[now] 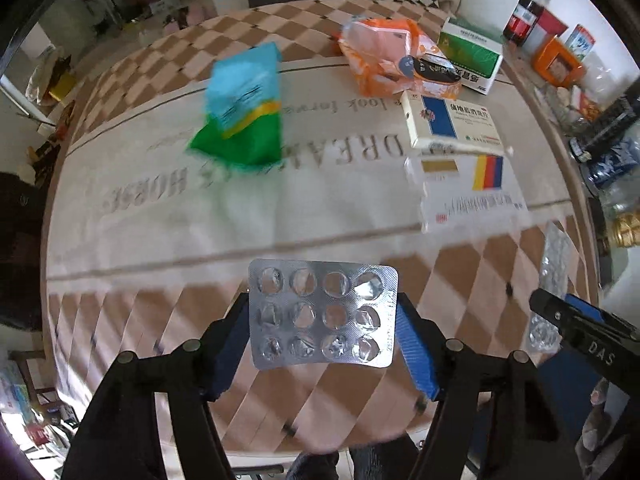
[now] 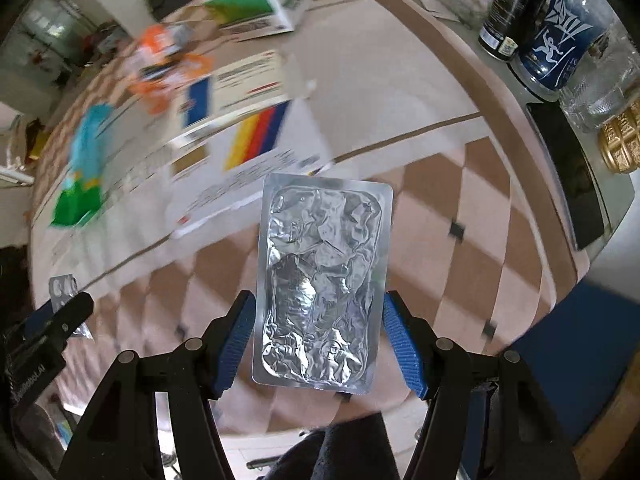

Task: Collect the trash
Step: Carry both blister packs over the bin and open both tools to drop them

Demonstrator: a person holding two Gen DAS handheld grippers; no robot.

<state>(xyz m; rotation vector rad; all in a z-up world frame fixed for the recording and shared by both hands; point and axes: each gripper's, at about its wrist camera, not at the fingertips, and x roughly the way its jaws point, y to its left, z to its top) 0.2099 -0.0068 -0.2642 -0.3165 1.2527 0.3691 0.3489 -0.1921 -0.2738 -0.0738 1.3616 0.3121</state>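
My left gripper (image 1: 322, 320) is shut on an empty silver pill blister (image 1: 322, 314), held above the table's near edge. My right gripper (image 2: 318, 332) is shut on a crumpled foil blister (image 2: 322, 280), also lifted over the near edge. The right gripper shows at the right of the left wrist view (image 1: 576, 320); the left gripper shows at the left of the right wrist view (image 2: 60, 320). On the checked tablecloth (image 1: 240, 208) lie a blue-green packet (image 1: 240, 112), an orange wrapper (image 1: 384, 56), a white medicine box with a blue panel (image 1: 452, 120) and a box with coloured stripes (image 1: 468, 192).
A green-white carton (image 1: 472, 56) stands at the back right. Past the right edge are a dark soda bottle (image 1: 524, 12), an orange box (image 1: 556, 60), a dark bottle (image 2: 516, 4), a blue-label glass bottle (image 2: 560, 40) and a gold object (image 2: 620, 140).
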